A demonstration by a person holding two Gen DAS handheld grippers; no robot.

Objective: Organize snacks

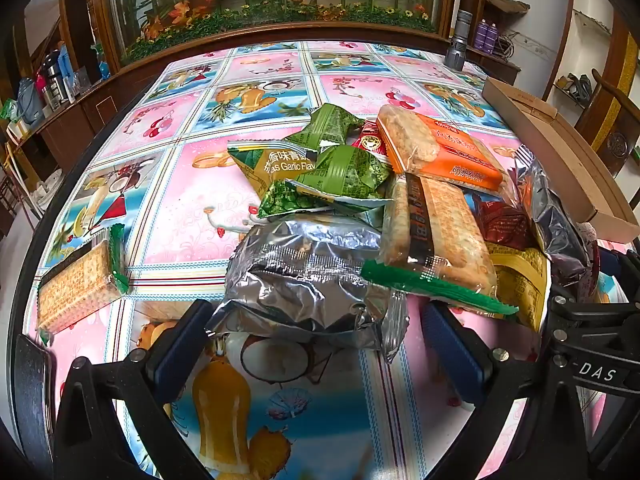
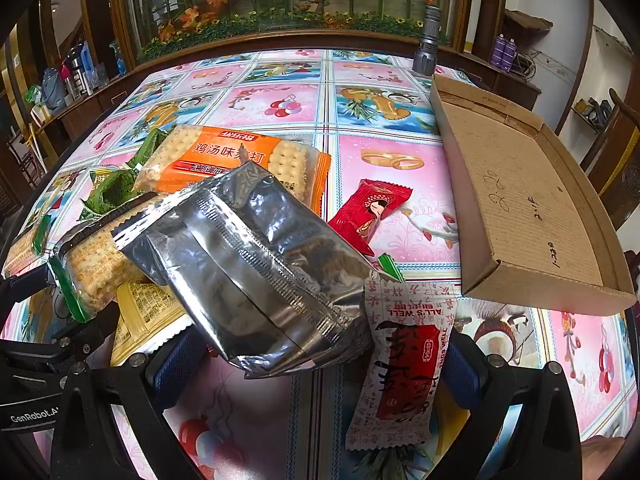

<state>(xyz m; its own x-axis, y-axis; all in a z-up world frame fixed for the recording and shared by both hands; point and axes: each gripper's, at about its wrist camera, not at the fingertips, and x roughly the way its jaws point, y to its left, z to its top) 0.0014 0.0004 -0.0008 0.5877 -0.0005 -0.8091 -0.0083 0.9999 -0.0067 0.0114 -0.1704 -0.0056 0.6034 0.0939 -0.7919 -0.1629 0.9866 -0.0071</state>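
A pile of snacks lies on the patterned table. In the left wrist view my left gripper [image 1: 316, 332] is open around the near end of a silver foil pack [image 1: 304, 276]; beyond it lie green pea packets [image 1: 320, 168], a green-edged cracker pack [image 1: 436, 236] and an orange cracker pack [image 1: 444, 152]. A lone cracker pack [image 1: 76, 284] lies at the left. In the right wrist view my right gripper [image 2: 324, 356] is open around another silver foil pack [image 2: 256, 264] and a white-and-red candy wrapper [image 2: 400, 364]. A red candy [image 2: 368, 212] lies beyond. An open cardboard box [image 2: 520, 200] stands at the right.
A grey flashlight [image 2: 428, 40] stands at the table's far edge. A wooden cabinet with artificial flowers [image 2: 280, 4] runs behind the table. A yellow packet [image 2: 144, 320] lies under the pile. The other gripper's black body [image 1: 600, 340] sits at the right of the left wrist view.
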